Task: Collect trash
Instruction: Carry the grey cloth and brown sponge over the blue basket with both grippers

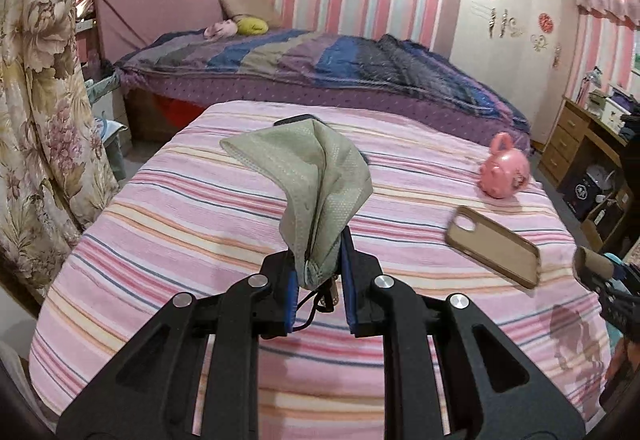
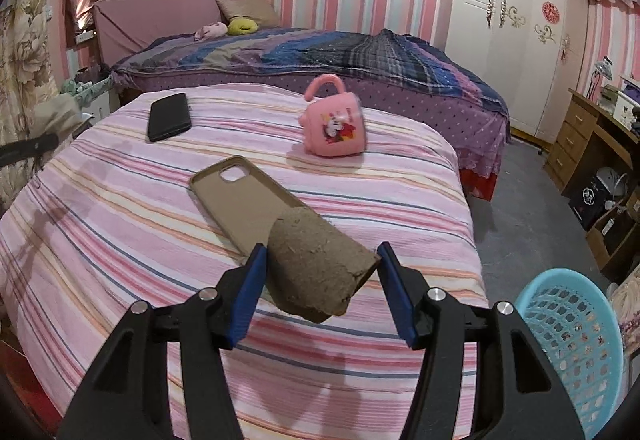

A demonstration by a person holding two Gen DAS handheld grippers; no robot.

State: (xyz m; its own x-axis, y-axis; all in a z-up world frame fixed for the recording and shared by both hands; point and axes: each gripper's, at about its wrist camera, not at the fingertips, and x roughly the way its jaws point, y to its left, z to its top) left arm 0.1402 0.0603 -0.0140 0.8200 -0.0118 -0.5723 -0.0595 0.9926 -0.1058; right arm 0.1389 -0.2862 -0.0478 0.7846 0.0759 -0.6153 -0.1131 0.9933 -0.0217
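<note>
Left wrist view, left tongs (image 1: 320,272) pinching a grey mask (image 1: 316,175), right tongs (image 2: 320,276) gripping a cardboard tube (image 2: 316,268)

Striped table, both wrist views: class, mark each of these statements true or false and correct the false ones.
1. The left gripper holds a face mask. True.
2. The right gripper is empty. False: it holds a cardboard tube.
3. The phone case lies open side up on the table. True.
4. The pink toy sits inside the basket. False: it stands on the table; the blue basket is off to the right of it.
5. A black phone lies on the table. True.
</note>
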